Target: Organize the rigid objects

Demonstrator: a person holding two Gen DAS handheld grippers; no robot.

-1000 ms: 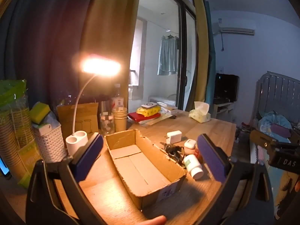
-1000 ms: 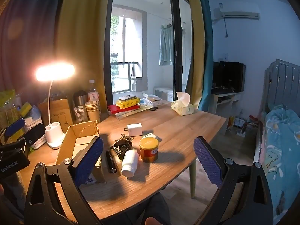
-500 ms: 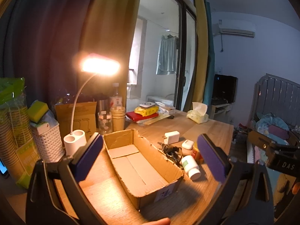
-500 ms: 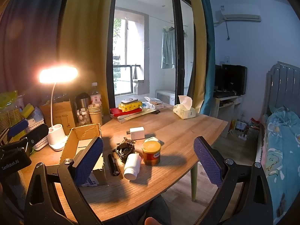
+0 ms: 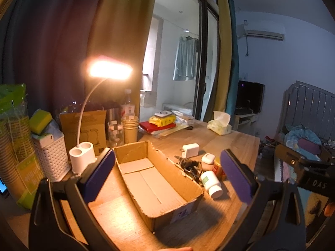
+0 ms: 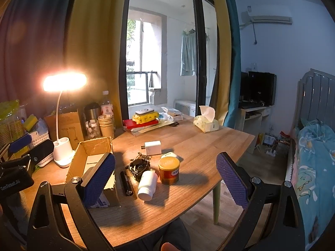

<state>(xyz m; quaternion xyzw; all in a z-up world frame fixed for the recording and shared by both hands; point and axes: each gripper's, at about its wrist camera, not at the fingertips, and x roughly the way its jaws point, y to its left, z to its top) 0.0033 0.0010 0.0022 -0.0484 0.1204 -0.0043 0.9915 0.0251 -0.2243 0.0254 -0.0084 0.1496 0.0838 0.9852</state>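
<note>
An open, empty cardboard box (image 5: pixel 155 179) (image 6: pixel 92 156) lies on the wooden table (image 6: pixel 199 146). To its right sit a white pill bottle on its side (image 6: pixel 147 182) (image 5: pixel 211 181), an orange tin (image 6: pixel 169 170), a black cylinder (image 6: pixel 126 182), a bunch of keys with black gear (image 6: pixel 139 165), a white charger (image 6: pixel 152 147) (image 5: pixel 190 150) and a small white case (image 5: pixel 208 158). My left gripper (image 5: pixel 167 175) hangs open above the box. My right gripper (image 6: pixel 165 177) is open above the small items, holding nothing. The left gripper also shows at the right wrist view's left edge (image 6: pixel 25 146).
A lit desk lamp (image 6: pixel 62 113) stands behind the box beside a white basket (image 5: pixel 52 156), paper cups (image 6: pixel 106 125), a jar and a brown carton. Books (image 6: pixel 142 122) and a tissue pack (image 6: pixel 206 123) lie at the far side. A bed (image 6: pixel 314 156) is to the right.
Both grippers have drawn back and risen slightly, so the box and items sit a little lower and farther in view. Both stay open; nothing on the table moved.
</note>
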